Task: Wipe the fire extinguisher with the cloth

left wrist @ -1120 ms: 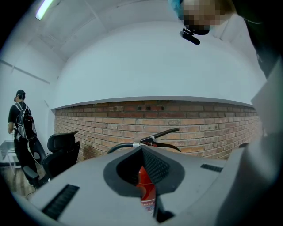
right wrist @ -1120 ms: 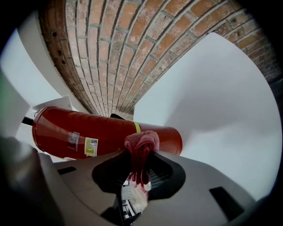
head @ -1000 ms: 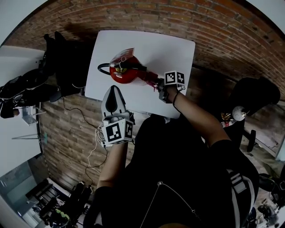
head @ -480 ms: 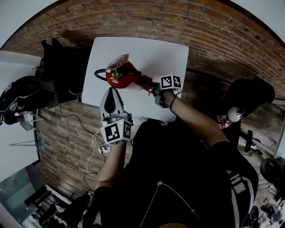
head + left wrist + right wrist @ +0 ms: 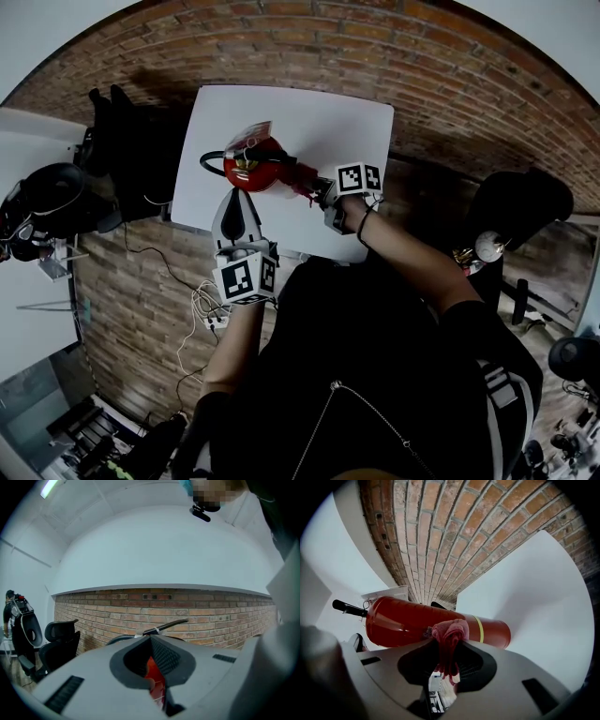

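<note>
1. Head view: the fire extinguisher (image 5: 251,167) sits on the white table (image 5: 347,122), near the edge closest to the person, with its black hose (image 5: 208,161) curling off to the left. The left gripper (image 5: 240,192) points at its near side, with the tips right at the red body. The right gripper (image 5: 319,190) comes in from the right with the red cloth (image 5: 305,185) at its tip, against the extinguisher's right end.
2. Left gripper view: the left gripper (image 5: 151,644) has its jaws drawn together at the tips and grips nothing. Through the narrow slit below them shows the red of the fire extinguisher (image 5: 154,677), and its black lever (image 5: 166,626) rises just beyond the tips. Behind runs a brick surface (image 5: 211,616), with an office chair (image 5: 58,641) at the left.
3. Right gripper view: the right gripper (image 5: 447,653) is clamped on the cloth (image 5: 449,637), which bunches above the jaws and presses on the fire extinguisher (image 5: 408,623) beside its yellow band (image 5: 479,629). The table (image 5: 543,602) lies behind.
</note>
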Tool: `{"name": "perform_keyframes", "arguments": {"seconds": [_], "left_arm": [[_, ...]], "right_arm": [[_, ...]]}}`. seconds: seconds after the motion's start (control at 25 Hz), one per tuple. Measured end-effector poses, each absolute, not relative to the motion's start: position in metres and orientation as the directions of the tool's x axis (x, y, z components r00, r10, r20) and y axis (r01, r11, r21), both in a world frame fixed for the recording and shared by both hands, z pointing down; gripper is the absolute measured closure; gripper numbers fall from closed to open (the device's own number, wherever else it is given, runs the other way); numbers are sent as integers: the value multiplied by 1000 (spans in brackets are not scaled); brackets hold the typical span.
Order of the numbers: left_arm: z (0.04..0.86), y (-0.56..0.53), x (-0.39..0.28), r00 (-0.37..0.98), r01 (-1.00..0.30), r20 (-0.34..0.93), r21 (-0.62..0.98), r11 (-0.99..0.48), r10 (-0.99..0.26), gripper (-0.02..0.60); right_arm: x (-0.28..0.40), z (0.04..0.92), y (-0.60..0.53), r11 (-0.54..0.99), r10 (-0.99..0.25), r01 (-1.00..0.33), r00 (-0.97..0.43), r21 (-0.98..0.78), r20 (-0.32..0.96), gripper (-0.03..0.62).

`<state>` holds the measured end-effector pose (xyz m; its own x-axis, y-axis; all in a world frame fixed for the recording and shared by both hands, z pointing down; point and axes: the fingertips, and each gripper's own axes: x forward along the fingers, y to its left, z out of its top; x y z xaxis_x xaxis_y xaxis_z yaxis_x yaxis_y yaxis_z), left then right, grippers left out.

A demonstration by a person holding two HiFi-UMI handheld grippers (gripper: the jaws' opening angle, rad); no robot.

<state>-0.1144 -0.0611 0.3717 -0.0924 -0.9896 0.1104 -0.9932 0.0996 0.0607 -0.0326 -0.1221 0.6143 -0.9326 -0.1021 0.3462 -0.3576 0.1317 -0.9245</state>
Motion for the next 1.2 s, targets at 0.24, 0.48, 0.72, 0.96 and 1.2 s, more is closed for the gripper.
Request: {"name": "perform_keyframes", "arguments": {"seconds": [0.24, 0.48, 0.72, 0.96, 1.2], "left_arm": [[369, -64, -117, -90, -994, 106, 60, 97, -990, 572], [370, -66, -115, -79, -995, 105, 60, 86, -991, 571], [370, -67, -117, -77, -995, 102, 62, 84, -992, 571], [372, -68, -118, -83, -994, 103, 60, 90, -991, 572], [375, -65, -119, -97, -993, 107, 62, 104, -990, 571]], "right_arm": [[-32, 594, -122, 149, -98, -335, -941, -930, 323, 490], [-31, 572, -121, 154, -102, -308, -950, -939, 295, 490], [-31, 547, -120, 162, -106, -270, -961, -949, 255, 490], [-30, 523, -121, 185, -101, -226, -972, -956, 210, 490], [-28, 506, -122, 189, -95, -186, -981, -964, 170, 490]]}}
